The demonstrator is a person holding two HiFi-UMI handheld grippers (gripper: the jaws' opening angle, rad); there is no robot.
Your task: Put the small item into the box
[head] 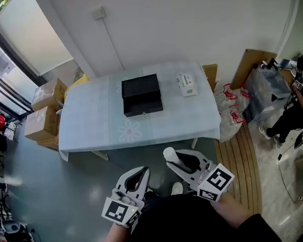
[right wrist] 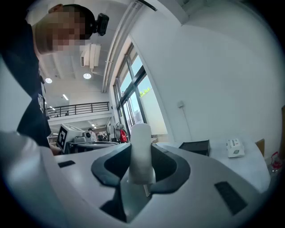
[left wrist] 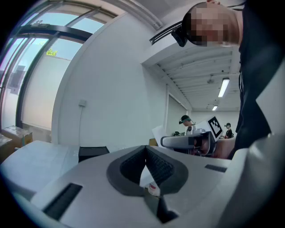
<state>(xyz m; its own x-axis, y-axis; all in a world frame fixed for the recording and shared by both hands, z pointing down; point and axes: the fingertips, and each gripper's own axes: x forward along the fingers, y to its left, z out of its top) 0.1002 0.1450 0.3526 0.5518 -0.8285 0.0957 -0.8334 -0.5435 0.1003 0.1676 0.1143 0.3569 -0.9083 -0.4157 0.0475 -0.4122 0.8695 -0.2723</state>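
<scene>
- Head view: the right gripper (head: pixel 178 159) is low in frame, well short of the black box (head: pixel 142 95). Its fingers are pinching a small white cylinder (head: pixel 170 155), which is smooth, plain and round-topped and stands up out of them.
- The left gripper (head: pixel 139 173) is just beside it, fingers pressed together with nothing between them.
- The black box sits in the middle of the table (head: pixel 91 120) on a pale blue cloth with a flower print. It shows as two dark halves, and what's inside I can't tell.
- Right of the black box lies a white-and-green tissue pack (head: pixel 186 85). Left of it, off the table, cardboard boxes (head: pixel 43 107) sit on the grey floor by the window.
- Left gripper view: the fingers meet at their tips, with the black box (left wrist: pixel 92 152) beyond them on the table.
- Right gripper view: the white cylinder (right wrist: pixel 141 151) is clamped upright between the fingers. The black box (right wrist: pixel 194 147) and the tissue pack (right wrist: pixel 234 148) are ahead, with a white wall behind.
</scene>
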